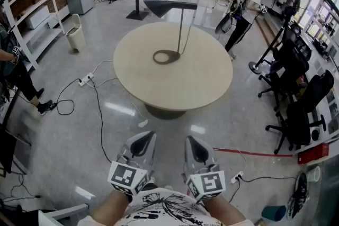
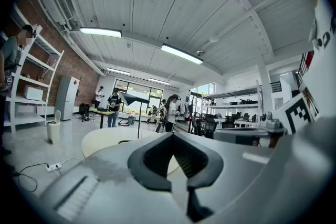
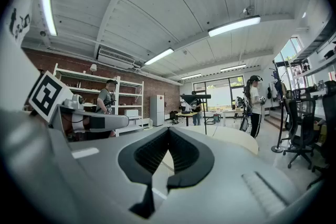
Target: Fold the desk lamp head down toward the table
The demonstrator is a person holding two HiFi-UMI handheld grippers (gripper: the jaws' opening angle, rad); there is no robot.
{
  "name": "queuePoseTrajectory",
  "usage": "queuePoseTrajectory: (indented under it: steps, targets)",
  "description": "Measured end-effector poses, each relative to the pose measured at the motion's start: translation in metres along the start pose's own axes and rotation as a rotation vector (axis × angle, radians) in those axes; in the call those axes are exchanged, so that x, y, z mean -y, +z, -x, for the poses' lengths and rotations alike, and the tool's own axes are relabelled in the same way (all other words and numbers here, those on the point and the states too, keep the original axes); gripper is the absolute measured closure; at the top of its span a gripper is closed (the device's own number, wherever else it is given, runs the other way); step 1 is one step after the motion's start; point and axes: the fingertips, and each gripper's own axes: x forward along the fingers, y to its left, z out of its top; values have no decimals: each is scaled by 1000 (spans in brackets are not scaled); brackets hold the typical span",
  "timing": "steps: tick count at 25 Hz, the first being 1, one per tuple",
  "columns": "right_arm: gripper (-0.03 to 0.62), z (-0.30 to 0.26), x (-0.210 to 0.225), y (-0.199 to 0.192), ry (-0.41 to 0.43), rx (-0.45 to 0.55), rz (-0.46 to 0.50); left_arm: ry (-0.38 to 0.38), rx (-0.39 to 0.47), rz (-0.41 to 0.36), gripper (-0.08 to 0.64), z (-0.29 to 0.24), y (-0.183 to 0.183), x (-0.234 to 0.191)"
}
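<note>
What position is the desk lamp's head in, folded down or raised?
Raised: the lamp head sits level atop its upright stem, high above the ring base on the round table.

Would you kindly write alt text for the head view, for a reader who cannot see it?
A desk lamp stands upright on a round table, head raised. The left tool and right tool are shut, well short of it.
</note>
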Motion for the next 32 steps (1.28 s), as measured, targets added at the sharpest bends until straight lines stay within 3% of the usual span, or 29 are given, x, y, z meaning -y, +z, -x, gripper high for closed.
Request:
queuePoseTrajectory:
  steps: [21, 32]
  targets:
    - [583, -15, -11, -15, -24, -24, -25, 0, -12, 28, 555, 6, -9, -24]
    - [583, -54, -40, -24, -52, -39, -35, -1, -21, 40, 555, 20, -14, -81]
